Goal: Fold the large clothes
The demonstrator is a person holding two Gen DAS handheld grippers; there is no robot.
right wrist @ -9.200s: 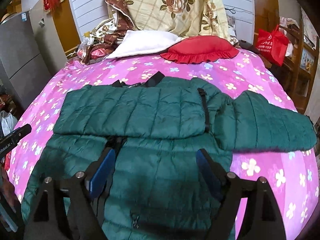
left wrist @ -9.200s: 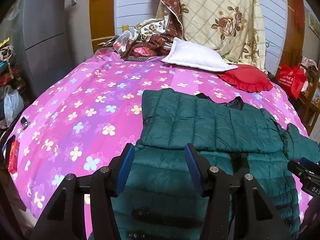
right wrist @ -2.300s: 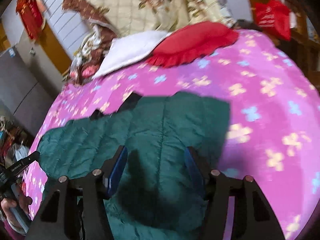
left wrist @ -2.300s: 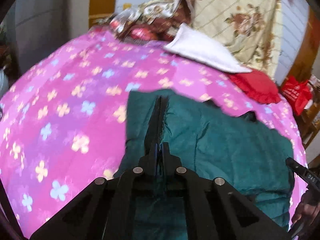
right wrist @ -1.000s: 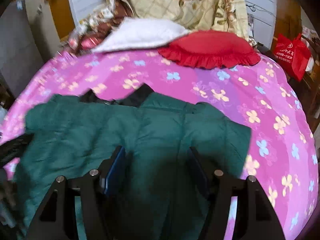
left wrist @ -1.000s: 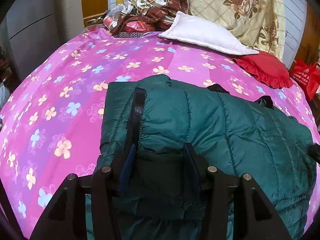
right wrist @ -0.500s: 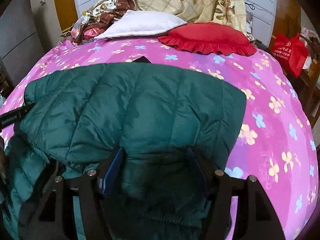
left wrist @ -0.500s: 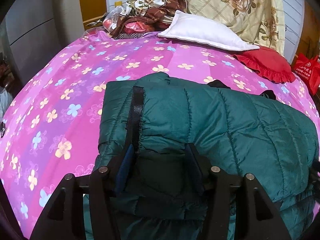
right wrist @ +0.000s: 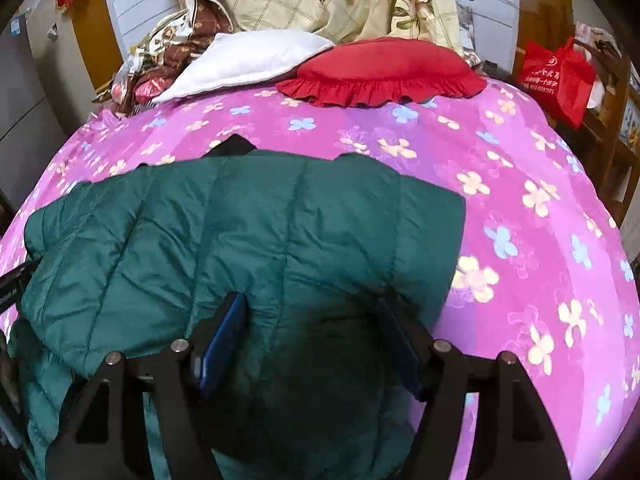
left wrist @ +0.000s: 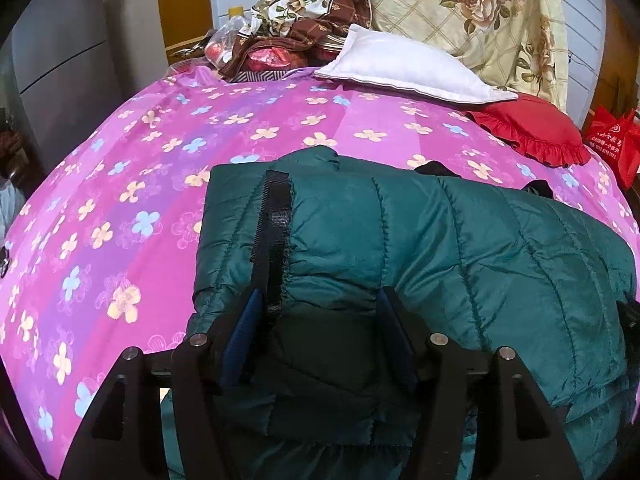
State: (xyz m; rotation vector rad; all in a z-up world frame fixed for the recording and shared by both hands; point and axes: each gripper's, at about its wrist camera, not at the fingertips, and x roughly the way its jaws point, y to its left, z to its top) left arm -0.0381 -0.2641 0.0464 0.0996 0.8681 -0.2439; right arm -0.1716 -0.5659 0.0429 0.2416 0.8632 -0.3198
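A dark green quilted down jacket (left wrist: 440, 248) lies folded in a thick stack on the pink flowered bedspread (left wrist: 120, 208). Its black zipper strip (left wrist: 272, 232) runs along the left fold. My left gripper (left wrist: 320, 300) is open, its fingers straddling the near edge of the jacket's left part. The jacket also fills the right wrist view (right wrist: 260, 232). My right gripper (right wrist: 312, 304) is open, its blue-padded fingers (right wrist: 224, 332) either side of the jacket's near right part. The jacket's lower layers are hidden under the top fold.
A white pillow (left wrist: 408, 68) and a red frilled cushion (left wrist: 532, 128) lie at the head of the bed, with a floral quilt (left wrist: 472, 12) and crumpled brown cloth (left wrist: 288, 36) behind. A red bag (right wrist: 556, 76) hangs at the right. A grey cabinet (left wrist: 60, 68) stands left.
Over the last seconds the left gripper opened and let the folded jacket down. In the last half second both grippers drew slightly back; the jacket lies still.
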